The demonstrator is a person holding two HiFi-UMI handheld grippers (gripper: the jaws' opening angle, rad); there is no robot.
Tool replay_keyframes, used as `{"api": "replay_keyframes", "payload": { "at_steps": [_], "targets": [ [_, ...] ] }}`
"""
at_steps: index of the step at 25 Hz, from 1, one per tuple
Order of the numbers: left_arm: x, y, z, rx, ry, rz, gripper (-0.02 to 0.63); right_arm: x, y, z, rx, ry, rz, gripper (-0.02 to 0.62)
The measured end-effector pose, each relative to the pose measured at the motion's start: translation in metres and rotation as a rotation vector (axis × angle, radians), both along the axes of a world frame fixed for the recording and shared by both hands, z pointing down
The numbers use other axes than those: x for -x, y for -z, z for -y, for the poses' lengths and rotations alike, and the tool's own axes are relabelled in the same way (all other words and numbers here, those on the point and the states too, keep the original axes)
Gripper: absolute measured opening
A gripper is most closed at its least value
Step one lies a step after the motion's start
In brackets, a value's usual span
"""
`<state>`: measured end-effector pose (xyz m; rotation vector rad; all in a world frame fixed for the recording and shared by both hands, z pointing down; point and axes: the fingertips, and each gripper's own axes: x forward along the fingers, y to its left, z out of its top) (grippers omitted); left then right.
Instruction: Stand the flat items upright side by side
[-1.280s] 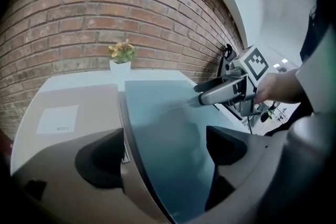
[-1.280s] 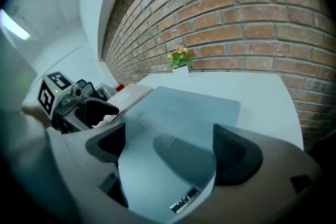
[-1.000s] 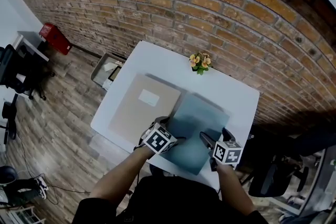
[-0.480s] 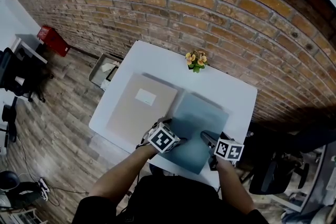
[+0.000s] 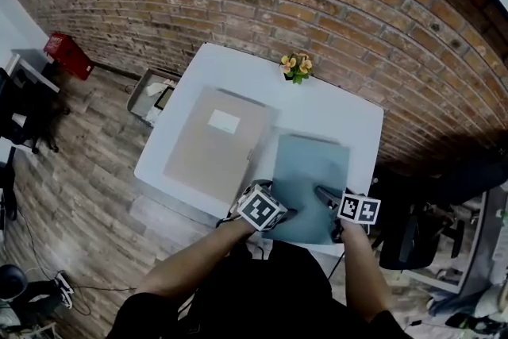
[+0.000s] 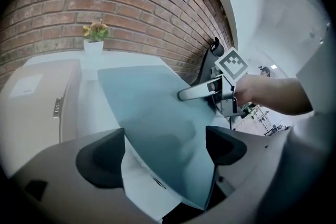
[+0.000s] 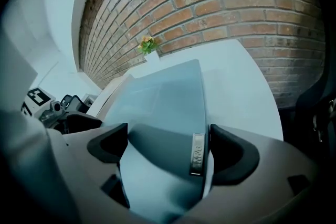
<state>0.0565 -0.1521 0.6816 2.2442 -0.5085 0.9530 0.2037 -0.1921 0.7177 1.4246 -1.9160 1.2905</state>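
Note:
A blue-grey folder (image 5: 308,175) lies flat on the right half of the white table (image 5: 238,79). A beige folder (image 5: 210,147) with a white label lies flat to its left, a strip of table between them. My left gripper (image 5: 282,214) is at the blue folder's near left corner. In the left gripper view its jaws (image 6: 164,152) stand wide, with that corner (image 6: 157,128) between them. My right gripper (image 5: 324,196) reaches over the near right part. Its jaws (image 7: 165,149) are open around the folder's spine edge, where there is a metal label holder (image 7: 198,153).
A small flower pot (image 5: 295,67) stands at the table's far edge by the brick wall. On the wooden floor to the left are a grey bin (image 5: 151,95) and a red box (image 5: 65,55). A dark office chair (image 5: 405,242) stands at the right.
Both grippers have shifted right along the near edge. The blue folder has moved with them, away from the beige folder, and now lies squarer to the table.

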Motion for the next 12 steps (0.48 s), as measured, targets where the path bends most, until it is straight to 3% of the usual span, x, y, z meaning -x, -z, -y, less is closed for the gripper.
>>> {"api": "replay_keyframes", "payload": {
  "at_steps": [4,12],
  "targets": [
    [-0.001,-0.004,-0.006,0.037,0.024,-0.018,0.499,-0.006,0.001,-0.014,0.014,-0.009,0.064,0.482],
    [0.000,-0.018,0.032,0.103,0.210,-0.032,0.497,-0.009,-0.003,0.019,0.005,0.094,0.093,0.451]
  ]
}}
